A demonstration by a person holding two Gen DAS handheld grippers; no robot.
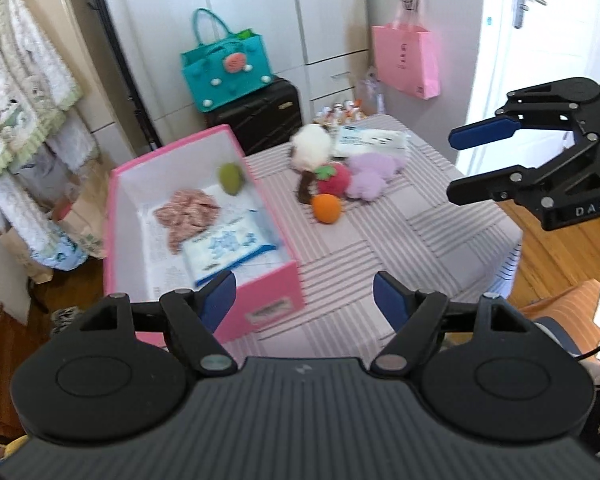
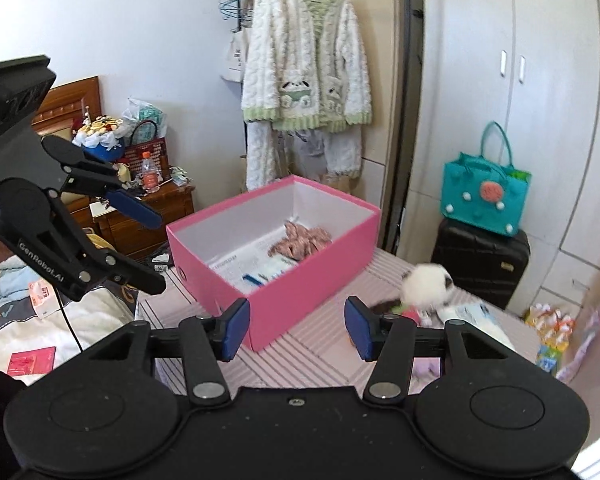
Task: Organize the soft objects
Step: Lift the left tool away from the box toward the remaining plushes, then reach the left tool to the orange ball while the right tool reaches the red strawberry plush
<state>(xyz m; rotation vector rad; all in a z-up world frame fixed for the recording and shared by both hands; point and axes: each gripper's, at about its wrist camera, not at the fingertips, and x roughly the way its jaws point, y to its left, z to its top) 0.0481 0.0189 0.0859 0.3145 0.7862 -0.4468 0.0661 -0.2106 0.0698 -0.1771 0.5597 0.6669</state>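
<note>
Both tools are held above the striped table (image 1: 400,248) with nothing between the fingers: the left gripper (image 1: 304,300) is spread wide, and the right gripper (image 2: 296,330) likewise. The pink box (image 1: 268,292) stands at the table's left side, and a pinkish cloth (image 1: 190,210), a tissue pack (image 1: 228,246) and a green plush (image 1: 231,178) – blurred – are seen inside it. To its right, near the far edge, the remaining soft things are bunched together: a white plush (image 1: 312,148), a red strawberry toy (image 1: 334,180), an orange ball (image 1: 326,208), purple fluffy pieces (image 1: 370,174) and a second tissue pack (image 1: 370,140) behind them. All are judged light and squashy, unlikely to slip or break. The orange ball, nearest and partly free of the heap, could be pinched across its middle – the fluffier ones are better taken deep into the pile of the body.
</note>
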